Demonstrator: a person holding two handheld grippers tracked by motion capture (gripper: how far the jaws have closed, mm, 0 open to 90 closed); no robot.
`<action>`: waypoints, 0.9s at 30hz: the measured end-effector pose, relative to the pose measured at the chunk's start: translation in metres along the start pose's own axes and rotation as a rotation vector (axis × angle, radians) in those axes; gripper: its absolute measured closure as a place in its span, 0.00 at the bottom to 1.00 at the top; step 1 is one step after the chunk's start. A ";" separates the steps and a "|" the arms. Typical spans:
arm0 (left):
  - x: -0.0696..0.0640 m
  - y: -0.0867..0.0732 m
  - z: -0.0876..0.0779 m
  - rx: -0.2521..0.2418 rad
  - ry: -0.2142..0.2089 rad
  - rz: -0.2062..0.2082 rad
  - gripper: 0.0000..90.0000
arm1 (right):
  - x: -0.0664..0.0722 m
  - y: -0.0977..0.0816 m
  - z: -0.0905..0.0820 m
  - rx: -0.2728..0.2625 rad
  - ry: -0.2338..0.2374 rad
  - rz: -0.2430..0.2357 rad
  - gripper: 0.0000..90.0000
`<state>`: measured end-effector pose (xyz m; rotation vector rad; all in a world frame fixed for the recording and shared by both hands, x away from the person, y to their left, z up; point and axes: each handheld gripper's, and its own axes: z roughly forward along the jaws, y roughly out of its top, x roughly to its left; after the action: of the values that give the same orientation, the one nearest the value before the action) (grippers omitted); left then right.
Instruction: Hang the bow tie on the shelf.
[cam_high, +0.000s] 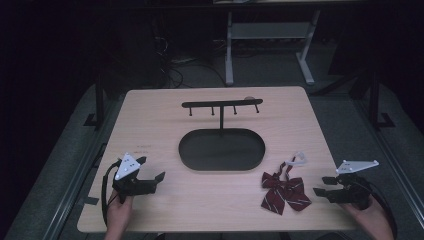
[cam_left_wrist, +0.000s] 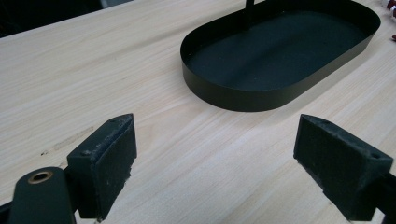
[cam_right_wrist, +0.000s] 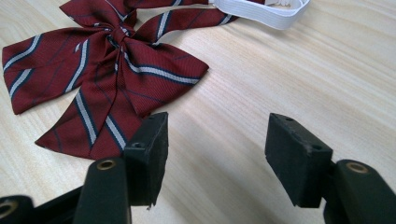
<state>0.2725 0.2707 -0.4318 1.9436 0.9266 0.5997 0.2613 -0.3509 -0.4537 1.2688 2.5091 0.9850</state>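
Observation:
A dark red striped bow tie (cam_high: 283, 191) (cam_right_wrist: 100, 74) with a white elastic strap (cam_high: 296, 160) (cam_right_wrist: 261, 11) lies flat on the wooden table (cam_high: 155, 125), front right. My right gripper (cam_high: 326, 186) (cam_right_wrist: 217, 158) rests just right of it, open, nothing between its jaws. A black oval tray (cam_high: 221, 149) (cam_left_wrist: 280, 51) carrying a hook stand (cam_high: 221, 106) sits mid-table. My left gripper (cam_high: 151, 169) (cam_left_wrist: 215, 163) stands open at the front left, pointing toward the tray, with bare wood between its pads.
The stand's crossbar carries several small hooks. Beyond the table's far edge a white desk frame (cam_high: 267, 40) and cables (cam_high: 172, 65) lie on the dark floor. Bare wood spans the table's left and far parts.

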 end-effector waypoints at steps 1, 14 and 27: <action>0.000 0.000 0.000 0.000 -0.001 -0.002 0.14 | -0.001 0.000 0.000 -0.004 0.008 -0.001 0.41; -0.001 -0.001 0.000 -0.005 -0.003 -0.001 0.14 | 0.003 0.013 0.000 -0.026 0.051 -0.011 0.32; 0.000 -0.002 -0.002 -0.004 0.004 0.005 0.14 | 0.012 0.049 0.006 0.013 0.040 -0.100 0.40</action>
<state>0.2706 0.2723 -0.4321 1.9424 0.9223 0.6084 0.2883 -0.3184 -0.4259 1.1253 2.5847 0.9830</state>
